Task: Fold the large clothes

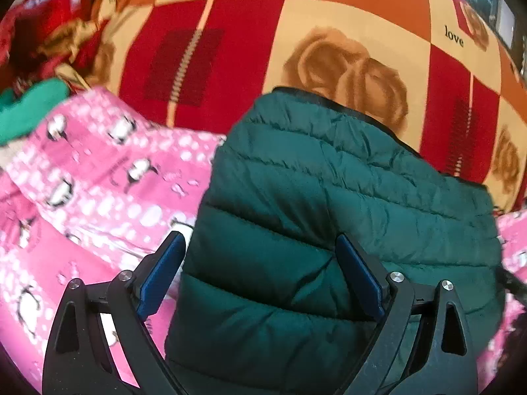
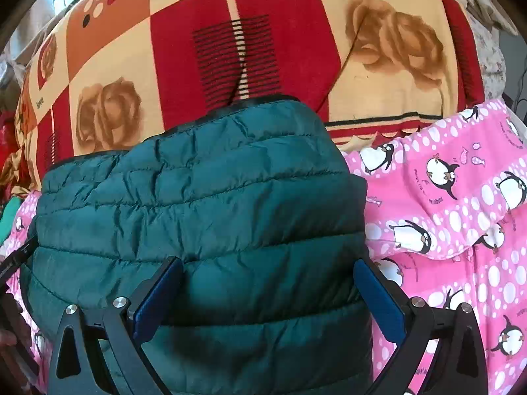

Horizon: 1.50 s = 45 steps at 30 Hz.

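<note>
A dark green quilted puffer jacket (image 1: 346, 181) lies folded into a compact block on a pink penguin-print cloth (image 1: 98, 181). My left gripper (image 1: 260, 247) is open, its blue-padded fingers (image 1: 164, 273) spread over the jacket's left near part. In the right wrist view the same jacket (image 2: 204, 204) fills the middle. My right gripper (image 2: 268, 273) is open, fingers (image 2: 378, 299) spread over the jacket's near right edge. Neither gripper holds anything.
A red, orange and cream blanket with rose prints (image 1: 329, 33) covers the bed beyond the jacket (image 2: 296, 33). The pink penguin cloth (image 2: 461, 214) extends to the right. A heap of red and green clothes (image 1: 39, 49) lies at the far left.
</note>
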### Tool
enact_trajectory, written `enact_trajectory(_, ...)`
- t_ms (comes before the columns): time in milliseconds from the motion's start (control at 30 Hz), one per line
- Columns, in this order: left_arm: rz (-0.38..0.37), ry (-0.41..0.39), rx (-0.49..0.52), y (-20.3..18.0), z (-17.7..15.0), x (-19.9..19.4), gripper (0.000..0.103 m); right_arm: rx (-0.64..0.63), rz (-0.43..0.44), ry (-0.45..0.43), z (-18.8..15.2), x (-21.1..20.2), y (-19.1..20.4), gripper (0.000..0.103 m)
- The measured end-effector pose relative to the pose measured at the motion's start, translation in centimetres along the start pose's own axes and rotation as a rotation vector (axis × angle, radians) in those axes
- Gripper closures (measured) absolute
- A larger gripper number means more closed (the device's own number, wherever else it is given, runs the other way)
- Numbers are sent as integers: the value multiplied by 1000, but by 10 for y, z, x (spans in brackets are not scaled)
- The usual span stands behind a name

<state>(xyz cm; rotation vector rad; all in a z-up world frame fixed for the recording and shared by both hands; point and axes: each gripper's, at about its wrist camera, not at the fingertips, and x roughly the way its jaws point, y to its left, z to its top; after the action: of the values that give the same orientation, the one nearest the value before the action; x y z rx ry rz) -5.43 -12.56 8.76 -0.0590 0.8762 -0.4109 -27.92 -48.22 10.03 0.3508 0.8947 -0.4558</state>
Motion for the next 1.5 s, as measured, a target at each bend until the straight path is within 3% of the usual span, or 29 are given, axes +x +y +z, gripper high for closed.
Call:
enact_trajectory(133,-145,68,-32,8,0,6,1,19,10,14,3,4,-9,1)
enact_trajectory(267,-176,88,-22,5,0,12,1,73,46,44,9,16,-28,1)
enact_trajectory(500,-267,159,-112,16,5,32,0,212,231,120,18,48,-57,0)
enact_trajectory(700,-364,242,-220,27,9,49,0,163,344,173,24,67,-58,0)
enact_trajectory(867,-363,234,-241,26,5,49,0,147,406,212,27,78,-60,0)
enact_trajectory(1033,-363,206,-227,21,3,49,1,101,368,163,22,67,-46,4)
enact_trajectory(1167,-365,141,-186,16,2,34,25,58,323,100,20,45,-30,31)
enact_trajectory(1233,-371,127,-169,13,4,24,43,51,315,80,20,34,-26,41)
enact_trajectory(1300,-386,113,-154,12,6,9,53,37,319,53,19,17,-24,56)
enact_trajectory(1333,-396,107,-148,13,6,1,58,27,327,34,19,5,-22,59)
enact_trajectory(1400,-419,100,-137,13,4,-16,62,9,335,8,20,-13,-14,66)
enact_trajectory(1500,-433,111,-123,14,-4,-42,64,-7,368,-34,15,-48,-2,67)
